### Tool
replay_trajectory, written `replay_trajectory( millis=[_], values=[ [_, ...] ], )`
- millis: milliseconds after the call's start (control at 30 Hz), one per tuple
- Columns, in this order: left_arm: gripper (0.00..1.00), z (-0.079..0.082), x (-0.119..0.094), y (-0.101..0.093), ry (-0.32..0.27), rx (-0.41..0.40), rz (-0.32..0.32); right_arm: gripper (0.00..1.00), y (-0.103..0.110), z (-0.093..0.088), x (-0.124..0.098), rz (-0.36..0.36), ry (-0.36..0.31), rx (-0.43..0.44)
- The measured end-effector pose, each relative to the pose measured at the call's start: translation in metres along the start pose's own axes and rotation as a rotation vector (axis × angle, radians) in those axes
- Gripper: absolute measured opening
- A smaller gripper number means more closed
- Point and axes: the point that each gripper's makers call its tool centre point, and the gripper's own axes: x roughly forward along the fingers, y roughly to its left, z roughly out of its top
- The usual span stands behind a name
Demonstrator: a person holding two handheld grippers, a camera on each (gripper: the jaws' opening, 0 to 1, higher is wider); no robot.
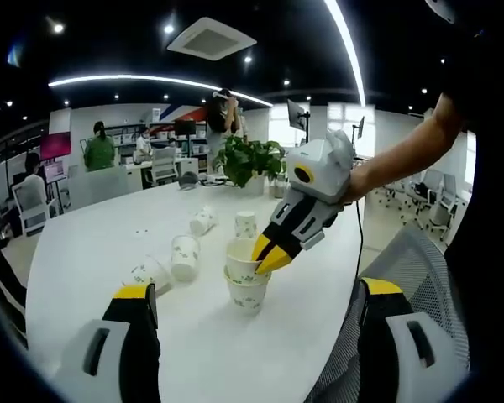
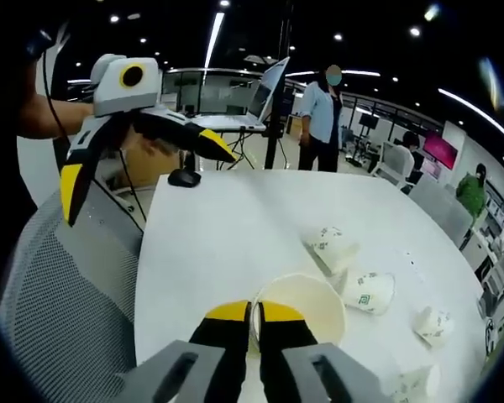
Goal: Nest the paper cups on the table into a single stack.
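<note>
Two cups are already sitting nested as a short stack point(image 1: 247, 281) near the table's point(image 1: 84, 243) front edge, and the right gripper point(image 2: 254, 312) is pinching the rim of the top cup point(image 2: 307, 306), jaws closed on the paper wall. Four loose cups are waiting farther out: two on their sides to the stack's left point(image 1: 185, 256) point(image 1: 148, 273), one tipped cup beyond point(image 1: 202, 221), and one that looks upright point(image 1: 246, 224) (hard to be sure at this distance). By my judgement the task is barely begun. Left gripper point(image 1: 252, 295) is hanging open and empty, nearer than the stack.
</note>
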Motion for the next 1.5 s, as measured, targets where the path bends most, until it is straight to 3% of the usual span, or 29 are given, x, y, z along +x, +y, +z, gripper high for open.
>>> replay_trajectory(
  millis=[767,1500],
  values=[
    [0.99,-0.001,-0.004,0.001,-0.010,-0.019,0.018,0.02,0.009,-0.017,0.018,0.042,0.030,0.049],
    [0.99,-0.002,-0.004,0.003,-0.011,-0.017,0.017,0.11,0.002,0.006,-0.001,0.006,-0.025,0.024]
  ],
)
